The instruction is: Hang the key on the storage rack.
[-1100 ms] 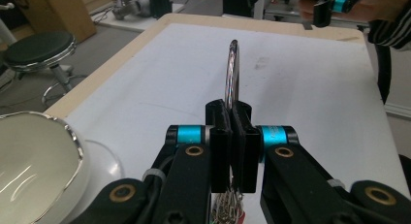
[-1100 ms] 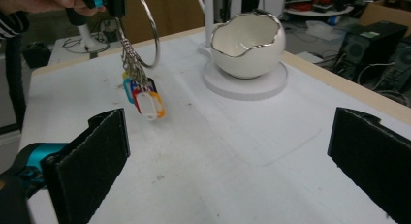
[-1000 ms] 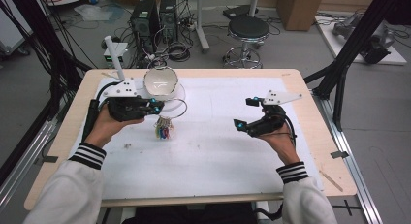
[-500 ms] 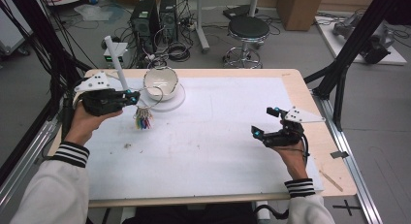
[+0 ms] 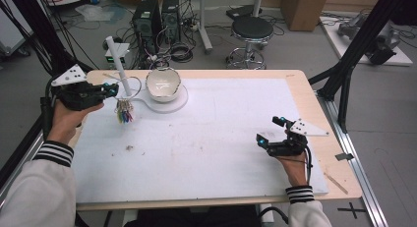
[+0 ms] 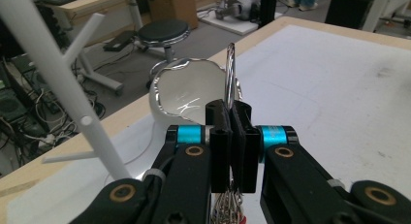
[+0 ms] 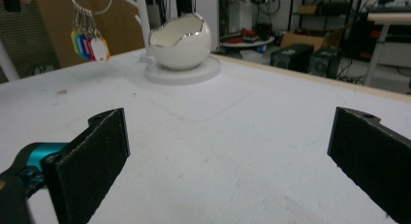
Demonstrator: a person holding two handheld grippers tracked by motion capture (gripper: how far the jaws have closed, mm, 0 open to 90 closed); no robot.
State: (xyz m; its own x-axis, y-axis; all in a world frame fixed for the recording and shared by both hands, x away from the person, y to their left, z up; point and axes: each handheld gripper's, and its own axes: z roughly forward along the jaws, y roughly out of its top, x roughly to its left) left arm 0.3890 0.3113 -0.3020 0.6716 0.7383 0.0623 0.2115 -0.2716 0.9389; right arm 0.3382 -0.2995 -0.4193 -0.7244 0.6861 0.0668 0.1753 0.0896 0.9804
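My left gripper (image 5: 109,89) is shut on a metal key ring (image 6: 230,76). A bunch of coloured key tags (image 5: 124,112) hangs from the ring, just above the white mat. The gripper sits at the table's far left, right beside a white peg stand (image 5: 120,64). In the left gripper view the black jaws (image 6: 232,118) pinch the ring edge-on, with the stand (image 6: 63,88) to their left. My right gripper (image 5: 271,130) rests low at the near right, open and empty. In the right gripper view the tags (image 7: 90,40) hang far off at upper left.
A white egg-shaped bowl (image 5: 163,83) with a jagged rim stands on a round white base (image 5: 173,103) to the right of the stand. The white mat (image 5: 206,138) covers most of the wooden table (image 5: 324,138). A stool and computer cases stand on the floor beyond.
My left hand carried the key ring left and back, from mid-table to beside the peg stand. My right hand moved right and sank toward the near right of the mat, jaws still open.
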